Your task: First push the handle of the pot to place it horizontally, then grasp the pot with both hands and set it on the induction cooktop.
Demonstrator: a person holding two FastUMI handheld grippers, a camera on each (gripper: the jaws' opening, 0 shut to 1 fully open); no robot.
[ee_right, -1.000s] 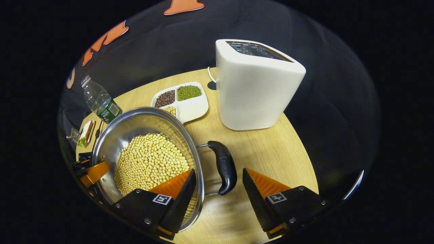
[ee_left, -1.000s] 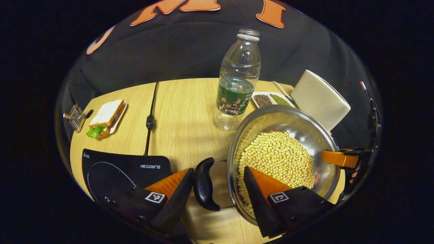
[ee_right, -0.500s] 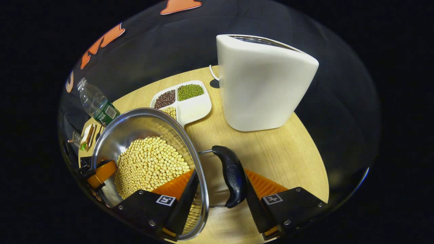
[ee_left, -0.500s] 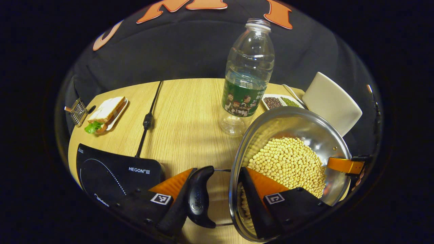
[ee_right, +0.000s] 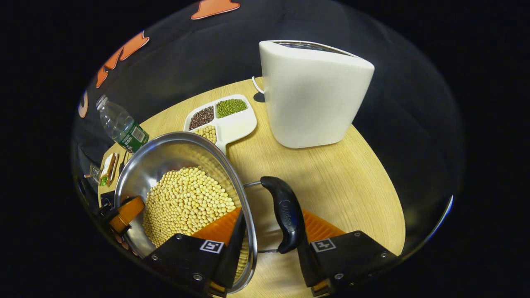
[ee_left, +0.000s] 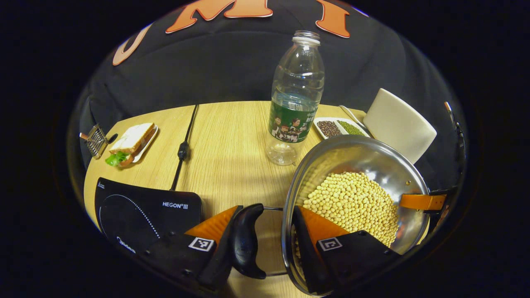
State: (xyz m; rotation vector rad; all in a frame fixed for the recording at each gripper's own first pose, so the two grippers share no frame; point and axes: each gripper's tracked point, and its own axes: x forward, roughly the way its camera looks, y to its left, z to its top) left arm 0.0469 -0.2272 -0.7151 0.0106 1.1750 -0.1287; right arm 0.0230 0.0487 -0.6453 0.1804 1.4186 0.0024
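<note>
Pale wood-grain laminate covers the round table, and on it, toward the near edge, a shiny stainless-steel pot is seen, heaped with small round yellow soybeans. Two curved, glossy black handles are carried on thin wire brackets, one at each side of the thin rolled rim.

In the left gripper view, the left gripper is closed across the pot's edge: one ribbed finger is pressed against the outside of the left handle, the other is set inside the rim against the beans. In the right gripper view, the right gripper is closed likewise, with one finger inside the bowl and the other pressed against the right handle. Whether the pot's base touches the table cannot be told.

Left of the pot, a flat black glass induction cooktop with a dotted ring is laid, apart from the pot; a black cord runs away from it. Behind the pot a clear, ridged plastic bottle with a green label is stood upright. A white divided dish of dark, green and yellow grains and a smooth white toaster are placed farther back, and a sandwich on a small plate is seen at the far left.
</note>
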